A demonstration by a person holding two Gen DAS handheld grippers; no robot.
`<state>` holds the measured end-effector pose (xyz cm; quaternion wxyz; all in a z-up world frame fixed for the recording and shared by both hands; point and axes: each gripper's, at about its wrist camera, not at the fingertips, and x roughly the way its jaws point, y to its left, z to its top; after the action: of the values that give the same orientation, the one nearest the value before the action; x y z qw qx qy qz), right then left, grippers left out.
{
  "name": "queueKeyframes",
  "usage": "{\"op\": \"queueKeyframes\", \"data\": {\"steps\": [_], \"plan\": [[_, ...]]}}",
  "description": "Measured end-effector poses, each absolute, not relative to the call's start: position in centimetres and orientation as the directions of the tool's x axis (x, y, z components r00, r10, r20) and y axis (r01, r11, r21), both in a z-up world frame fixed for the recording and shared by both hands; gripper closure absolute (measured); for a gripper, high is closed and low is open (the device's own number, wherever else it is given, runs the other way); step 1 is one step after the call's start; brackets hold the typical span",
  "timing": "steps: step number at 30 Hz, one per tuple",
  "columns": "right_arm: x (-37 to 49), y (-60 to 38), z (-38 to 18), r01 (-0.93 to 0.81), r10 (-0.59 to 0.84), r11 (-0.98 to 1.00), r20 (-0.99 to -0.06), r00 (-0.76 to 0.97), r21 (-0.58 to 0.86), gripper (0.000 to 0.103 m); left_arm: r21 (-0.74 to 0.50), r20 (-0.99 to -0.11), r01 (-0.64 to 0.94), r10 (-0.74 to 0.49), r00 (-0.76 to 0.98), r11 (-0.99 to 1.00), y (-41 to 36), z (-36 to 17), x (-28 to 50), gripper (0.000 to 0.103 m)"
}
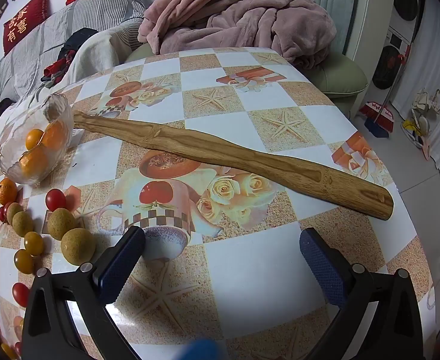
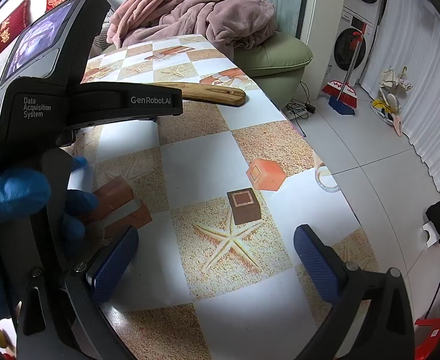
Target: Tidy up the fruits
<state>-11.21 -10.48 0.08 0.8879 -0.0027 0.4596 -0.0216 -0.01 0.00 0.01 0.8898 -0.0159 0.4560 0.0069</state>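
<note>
In the left wrist view a clear glass bowl [image 1: 19,166] at the far left holds three oranges [image 1: 55,133]. Loose fruit lies in front of it: a small orange [image 1: 7,190], red cherry tomatoes [image 1: 55,199], tan longans [image 1: 78,245] and yellow cherry tomatoes [image 1: 34,243]. My left gripper [image 1: 221,255] is open and empty, just right of the longans, low over the table. My right gripper [image 2: 215,253] is open and empty over bare tablecloth. The left gripper's body [image 2: 70,102] and a blue-gloved hand [image 2: 13,198] fill the left of the right wrist view.
A long wooden stick [image 1: 220,150] lies diagonally across the patterned tablecloth [image 1: 249,285]; its end shows in the right wrist view [image 2: 217,93]. A pink blanket [image 1: 237,15] lies on a green seat behind the table. The table edge [image 2: 333,192] drops to tiled floor at right.
</note>
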Motion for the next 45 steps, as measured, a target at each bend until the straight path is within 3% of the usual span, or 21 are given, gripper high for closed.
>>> {"op": "queueKeyframes", "data": {"steps": [5,14,18,23,29,39,45], "plan": [[-10.9,-10.4,0.2,0.02,-0.037,0.999,-0.834,0.55,-0.031,0.0,0.007,-0.847,-0.003,0.008,0.532,1.0,0.4,0.6,-0.1,0.0],[-11.1,-9.4,1.9,-0.028,0.002,1.0,-0.9,0.436,-0.011,0.0,0.0,-0.794,0.016,-0.009,0.608,1.0,8.2,7.8,-7.7,0.0],[-11.8,-7.2,3.4,-0.056,0.071,0.997,-0.917,0.393,0.054,0.0,0.004,-0.849,-0.016,0.012,0.528,1.0,13.3,8.1,-10.6,0.0],[-13.4,-3.1,4.5,-0.13,0.135,0.986,-0.945,0.299,0.1,0.0,0.104,-0.892,-0.039,0.111,0.439,0.994,17.8,8.2,-15.7,0.0],[-14.5,0.1,6.1,-0.177,0.147,0.978,-0.966,0.212,0.11,0.0,0.067,-0.939,-0.074,0.088,0.332,0.995,21.5,8.9,-18.7,0.0],[-14.8,2.2,9.2,-0.207,0.162,0.969,-0.979,0.123,0.134,0.0,0.079,-0.952,-0.055,0.092,0.292,0.995,23.4,11.4,-19.2,0.0],[-14.3,2.5,10.4,-0.209,0.153,0.97,-0.981,0.123,0.125,0.0,0.017,-0.95,-0.07,0.038,0.309,0.997,23.6,12.1,-18.1,0.0]]}}
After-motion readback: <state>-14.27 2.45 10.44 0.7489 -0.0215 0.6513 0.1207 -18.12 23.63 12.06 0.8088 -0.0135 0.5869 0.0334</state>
